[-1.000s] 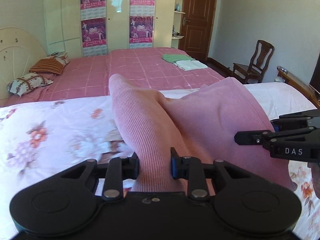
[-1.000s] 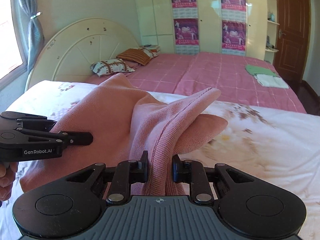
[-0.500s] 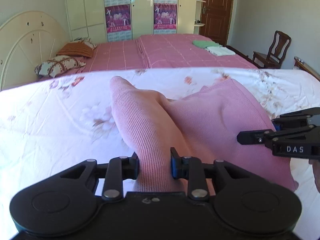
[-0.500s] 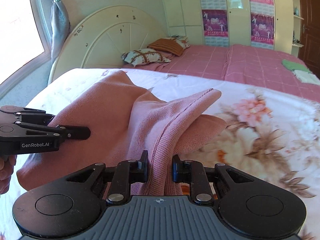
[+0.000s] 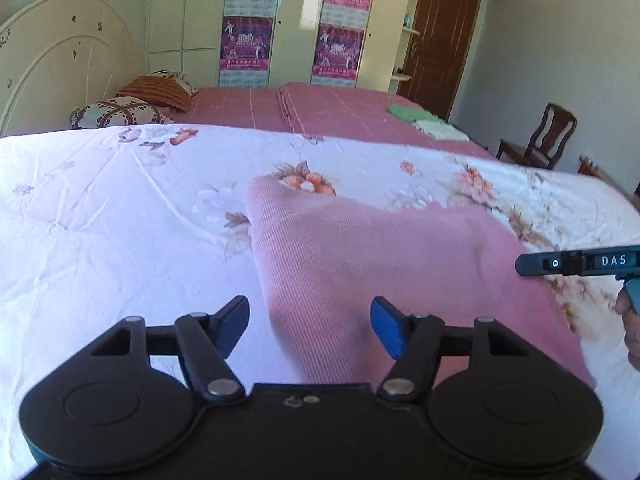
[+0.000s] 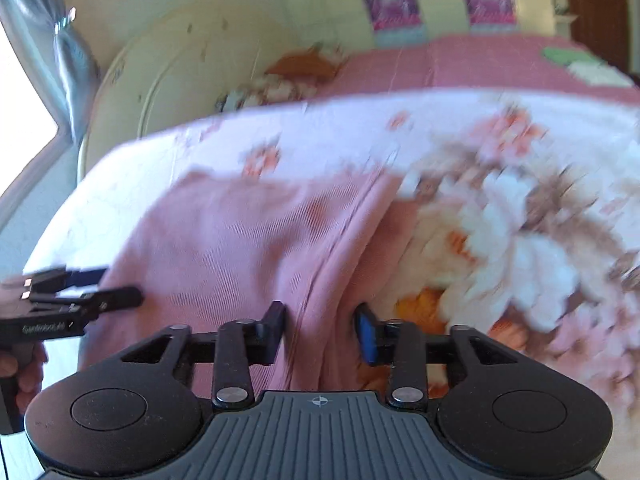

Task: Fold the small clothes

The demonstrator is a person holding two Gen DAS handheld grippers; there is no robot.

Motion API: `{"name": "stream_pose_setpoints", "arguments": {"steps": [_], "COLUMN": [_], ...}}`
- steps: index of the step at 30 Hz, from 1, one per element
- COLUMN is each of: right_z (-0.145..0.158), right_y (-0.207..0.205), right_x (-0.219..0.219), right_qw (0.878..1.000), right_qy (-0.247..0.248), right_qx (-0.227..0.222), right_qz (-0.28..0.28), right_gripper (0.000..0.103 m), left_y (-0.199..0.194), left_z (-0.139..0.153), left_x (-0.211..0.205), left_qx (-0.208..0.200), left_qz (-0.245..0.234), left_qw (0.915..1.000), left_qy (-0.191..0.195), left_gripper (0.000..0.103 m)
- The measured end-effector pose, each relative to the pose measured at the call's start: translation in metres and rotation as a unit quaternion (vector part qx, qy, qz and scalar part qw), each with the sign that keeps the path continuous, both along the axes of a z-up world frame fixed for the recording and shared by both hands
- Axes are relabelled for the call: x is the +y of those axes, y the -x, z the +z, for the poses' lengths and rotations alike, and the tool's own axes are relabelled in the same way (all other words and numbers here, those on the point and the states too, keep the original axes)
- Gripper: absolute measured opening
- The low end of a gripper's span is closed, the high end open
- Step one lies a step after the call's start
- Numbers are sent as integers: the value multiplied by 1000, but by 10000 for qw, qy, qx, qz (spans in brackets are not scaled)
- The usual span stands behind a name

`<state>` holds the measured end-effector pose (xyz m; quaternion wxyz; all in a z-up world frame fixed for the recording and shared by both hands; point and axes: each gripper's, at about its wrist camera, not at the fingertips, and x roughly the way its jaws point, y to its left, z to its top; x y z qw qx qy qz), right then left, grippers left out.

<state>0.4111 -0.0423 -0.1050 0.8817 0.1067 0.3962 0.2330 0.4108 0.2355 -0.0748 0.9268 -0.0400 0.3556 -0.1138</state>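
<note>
Lying flat on the floral bedspread [image 5: 120,216], pink knit garment [image 5: 380,264] stretching lengthwise away toward the bed's far edge. Straddling its near end, left gripper [image 5: 310,326] spread wide, clamping nothing. Likewise gaping over a folded ridge of cloth, right gripper [image 6: 320,332]. Showing only in the left view: wooden chair [image 5: 540,136]; only in the blurred right view: curtain [image 6: 60,52]

Bare floral bedspread [image 5: 100,232] lies left of the pink garment [image 5: 380,264]; the right hand-held gripper [image 5: 532,263] flanks its right.
</note>
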Motion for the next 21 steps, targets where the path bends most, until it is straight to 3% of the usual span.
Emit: {"name": "stream_pose_setpoints", "arguments": {"steps": [6, 7, 8, 13, 18, 21], "right_z": [3, 1, -2, -25, -23, 6], "right_y": [-50, -57, -62, -75, -73, -43], "right_x": [-10, -7, -5, 3, -1, -5], "right_qw": [9982, 9984, 9988, 9984, 9980, 9994], "right_qy": [-442, -387, -252, 409, 370, 253], "right_qx": [265, 275, 247, 217, 297, 66], "right_qz": [-296, -302, -326, -311, -426, -246], "right_gripper": [41, 18, 5, 5, 6, 21], "left_y": [-50, -57, -64, -82, -54, -12], "left_z": [-8, -12, -17, -37, -21, -9], "left_x": [14, 14, 13, 1, 11, 21], "left_qx": [152, 211, 306, 523, 388, 200], "left_qz": [260, 243, 220, 193, 252, 183], "left_qw": [9989, 9987, 9985, 9983, 9985, 9989], "left_qy": [371, 390, 387, 164, 309, 382], "left_gripper": [49, 48, 48, 52, 48, 48]}}
